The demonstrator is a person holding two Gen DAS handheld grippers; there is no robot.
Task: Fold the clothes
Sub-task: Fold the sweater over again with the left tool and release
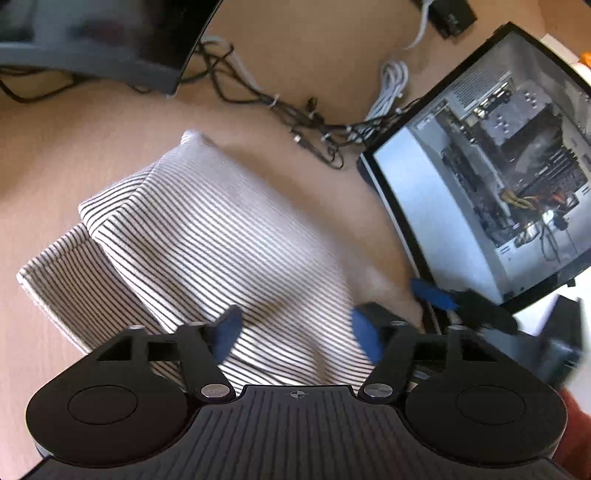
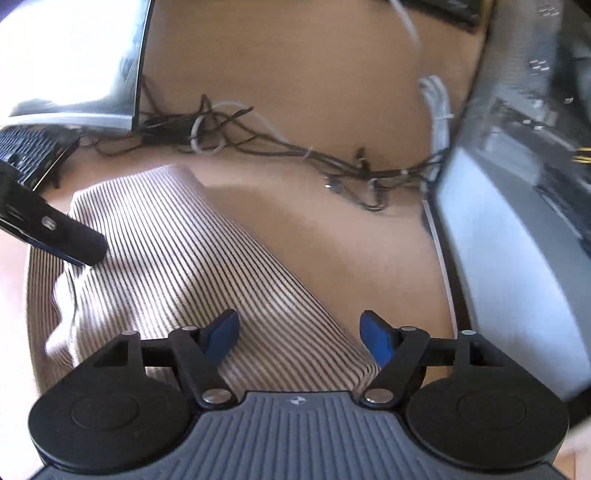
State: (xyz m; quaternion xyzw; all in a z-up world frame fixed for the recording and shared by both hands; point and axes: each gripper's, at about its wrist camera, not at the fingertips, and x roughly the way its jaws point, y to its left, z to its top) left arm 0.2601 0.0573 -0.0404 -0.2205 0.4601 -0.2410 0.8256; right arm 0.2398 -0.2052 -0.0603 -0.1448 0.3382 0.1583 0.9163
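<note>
No readable text or brand anywhere, too much blur; only a small crosshair mark on each gripper body.

Count: 1 striped garment [image 1: 207, 236], already folded over itself in layers, lying on the tan table [image 1: 314, 66]. The left gripper [image 1: 295, 332] has its 2 blue fingers [image 1: 227, 332] spread, with the near edge of the cloth sitting between them, but the pads aren't pressing on it. The right gripper [image 2: 297, 334] is the same deal: 2 blue fingers [image 2: 221, 334] spread, striped fabric under and between them, nothing pinched.

Beyond the fingers: 1 tangle of dark cables [image 1: 295, 110] with 1 coiled white cable [image 1: 391, 85] next to it. Off to the right of the fingers is 1 open PC case [image 1: 498, 166] with its guts showing. Up and left of the fingers there's 1 dark monitor [image 1: 110, 33]. In the right wrist view, the other gripper's black finger [image 2: 70, 238] pokes in from the left onto the garment's far corner.
</note>
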